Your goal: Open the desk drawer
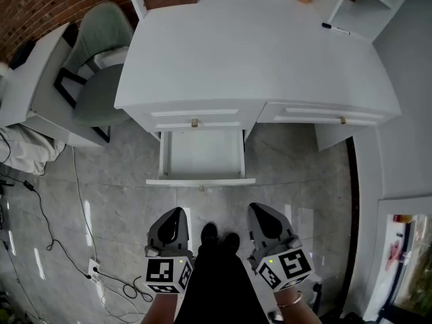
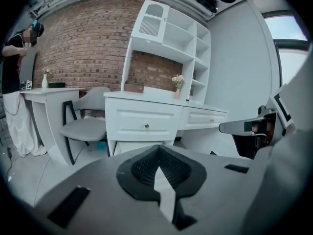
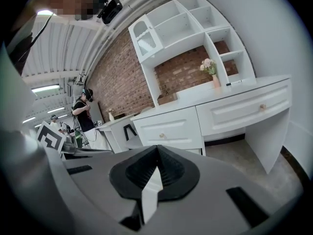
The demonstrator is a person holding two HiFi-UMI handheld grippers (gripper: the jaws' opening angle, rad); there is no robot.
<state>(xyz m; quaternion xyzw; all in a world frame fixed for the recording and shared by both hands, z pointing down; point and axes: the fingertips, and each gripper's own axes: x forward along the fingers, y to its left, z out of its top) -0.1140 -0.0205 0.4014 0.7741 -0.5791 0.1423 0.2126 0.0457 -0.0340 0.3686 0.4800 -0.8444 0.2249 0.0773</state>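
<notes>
Head view looks straight down on the drawer (image 1: 201,155), which stands pulled out from under the desk's (image 1: 256,52) front edge, toward its left end. It sits below a shut upper drawer (image 1: 194,122) with a small knob, and its white inside is bare. Only this view shows how far it is out and that a second shut drawer (image 1: 331,117) runs along the front edge toward the right corner. It also shows a pen (image 1: 335,29) near the desk's back right corner and a grey-green chair (image 1: 101,79) off the left edge. Well apart from the drawer's front, the left gripper (image 1: 177,214) and right gripper (image 1: 260,209) hang side by side over the tiled floor (image 1: 304,181), flanking the person's dark shoes (image 1: 219,235). Left gripper view shows its jaws pressed together with nothing between them. It adds what the overhead angle hides: the tall white shelves (image 2: 171,33), a brick wall (image 2: 83,48) and a small vase of flowers (image 2: 177,82) on the desk's back edge. Right gripper view shows those jaws likewise closed and empty, and it alone takes in people (image 3: 83,111) standing far off beyond a second white table (image 3: 115,121).
</notes>
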